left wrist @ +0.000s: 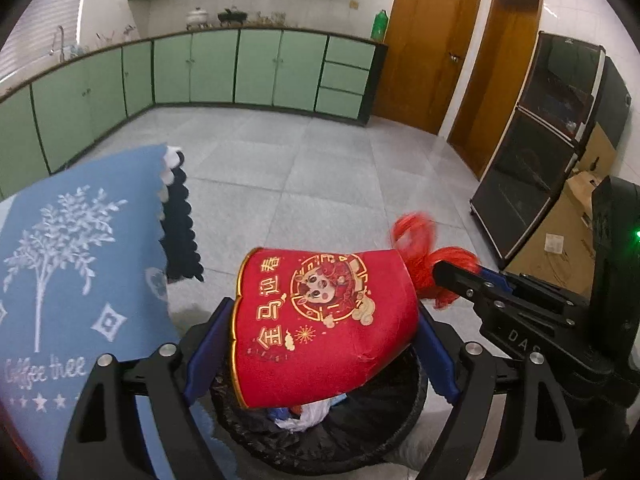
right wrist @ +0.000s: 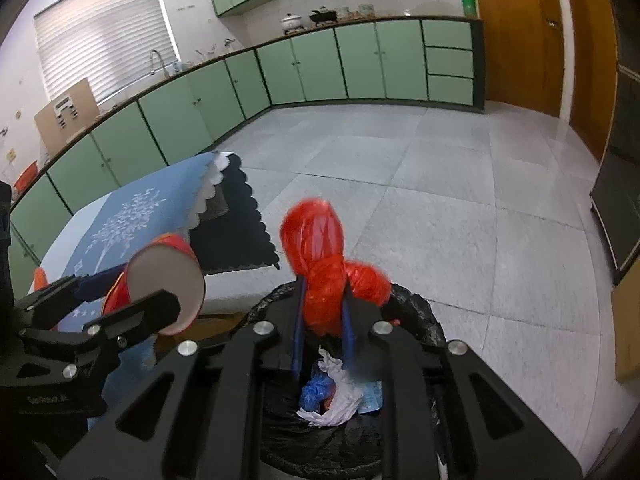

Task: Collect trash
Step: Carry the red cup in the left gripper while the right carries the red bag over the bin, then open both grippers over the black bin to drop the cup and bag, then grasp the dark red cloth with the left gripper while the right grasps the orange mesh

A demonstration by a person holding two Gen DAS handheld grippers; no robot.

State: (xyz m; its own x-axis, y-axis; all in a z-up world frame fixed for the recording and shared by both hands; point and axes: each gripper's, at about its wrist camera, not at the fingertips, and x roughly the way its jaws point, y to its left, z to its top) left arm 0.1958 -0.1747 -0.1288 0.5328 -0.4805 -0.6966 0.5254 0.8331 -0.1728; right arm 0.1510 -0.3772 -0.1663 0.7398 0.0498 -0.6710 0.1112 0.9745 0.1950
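My left gripper (left wrist: 320, 340) is shut on a red paper cup (left wrist: 320, 320) with gold print, held on its side over the black-lined trash bin (left wrist: 384, 432). The cup also shows in the right wrist view (right wrist: 164, 280), bottom facing the camera. My right gripper (right wrist: 322, 312) is shut on a crumpled red plastic bag (right wrist: 320, 256) above the bin (right wrist: 424, 320). It also shows in the left wrist view (left wrist: 460, 276), holding the bag (left wrist: 420, 248) just right of the cup. White and blue trash (right wrist: 336, 392) lies inside the bin.
A table with a blue tree-print cloth (left wrist: 80, 264) stands left of the bin, with a dark scalloped mat (right wrist: 236, 216) at its corner. Green cabinets (left wrist: 260, 68) line the far walls. A black glass cabinet (left wrist: 532, 148) and cardboard boxes (left wrist: 560, 248) stand at right.
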